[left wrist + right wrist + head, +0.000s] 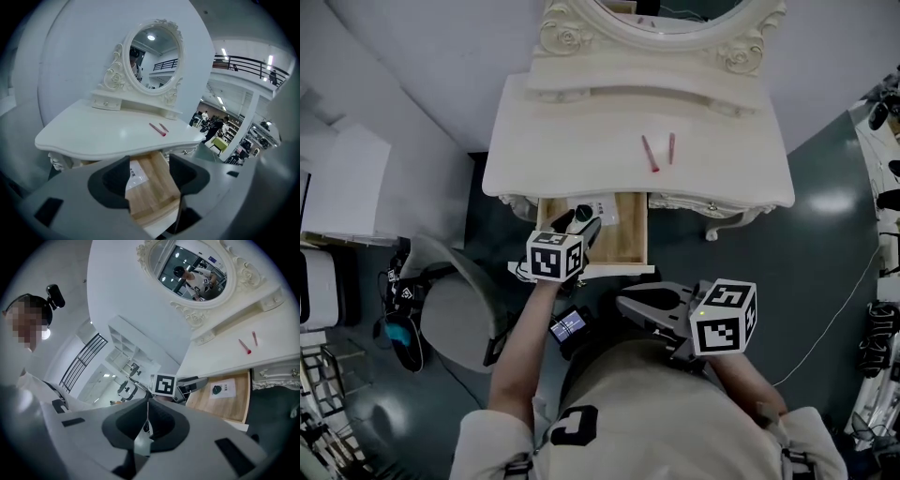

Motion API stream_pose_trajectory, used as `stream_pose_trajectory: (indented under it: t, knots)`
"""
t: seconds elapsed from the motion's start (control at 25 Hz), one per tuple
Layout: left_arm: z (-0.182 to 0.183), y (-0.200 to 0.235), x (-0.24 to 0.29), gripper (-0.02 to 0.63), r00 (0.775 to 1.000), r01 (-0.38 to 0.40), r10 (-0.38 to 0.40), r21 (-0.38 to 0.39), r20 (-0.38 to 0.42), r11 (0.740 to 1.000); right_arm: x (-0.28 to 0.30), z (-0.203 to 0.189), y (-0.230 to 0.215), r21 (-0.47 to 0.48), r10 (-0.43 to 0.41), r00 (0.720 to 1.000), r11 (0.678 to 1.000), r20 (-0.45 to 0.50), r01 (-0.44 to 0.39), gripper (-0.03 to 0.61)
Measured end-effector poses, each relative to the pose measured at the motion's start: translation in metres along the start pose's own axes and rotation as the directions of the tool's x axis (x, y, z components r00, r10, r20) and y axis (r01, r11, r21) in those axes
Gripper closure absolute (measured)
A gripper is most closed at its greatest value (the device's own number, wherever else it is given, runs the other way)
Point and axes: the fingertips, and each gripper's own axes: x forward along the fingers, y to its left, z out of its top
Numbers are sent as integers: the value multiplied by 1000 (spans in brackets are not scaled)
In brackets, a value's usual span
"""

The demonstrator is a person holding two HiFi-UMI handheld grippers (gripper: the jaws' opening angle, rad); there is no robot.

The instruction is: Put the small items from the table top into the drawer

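Note:
Two slim pink sticks [650, 153] [671, 147] lie side by side on the white dressing table [562, 141]; both also show in the left gripper view [158, 130] and the right gripper view [244, 347]. Below the top, the wooden drawer [630, 234] stands pulled out, holding a white paper [228, 390] with a dark round item [217, 390] on it. My left gripper [579, 225] hovers open over the drawer's left part, bare wood showing between its jaws [150, 176]. My right gripper [624, 302] hangs lower, in front of the drawer, shut with nothing in it [146, 420].
An oval mirror [154, 58] on a small shelf stands at the back of the table. A grey chair [455, 314] sits left of me on the dark floor, with shoes [398, 323] beside it. Gear and cables line the right wall [881, 234].

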Motion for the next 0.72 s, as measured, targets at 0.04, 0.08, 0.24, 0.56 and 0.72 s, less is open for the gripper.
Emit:
stream_pose_trajectory:
  t: [0.04, 0.08, 0.24, 0.56, 0.72]
  knots:
    - [1, -2, -2, 305, 1000, 5, -5, -5, 8, 1000, 0, -1, 1, 2, -2, 1000, 1000, 4, 2, 548]
    - [3, -5, -4, 304, 1000, 10, -10, -13, 15, 1000, -1, -1, 1, 5, -5, 1000, 1000, 6, 5, 549]
    - [9, -22, -6, 304, 999, 39, -39, -6, 18, 999, -3, -3, 1, 13, -10, 1000, 1000, 11, 10, 549]
    - [12, -49, 0, 305, 998, 59, -59, 61, -2, 996, -13, -1, 1, 31, -7, 999, 1000, 35, 6, 549]
    - [19, -56, 1, 305, 999, 50, -50, 64, -4, 997, -24, 4, -2, 47, -2, 998, 999, 57, -1, 549]
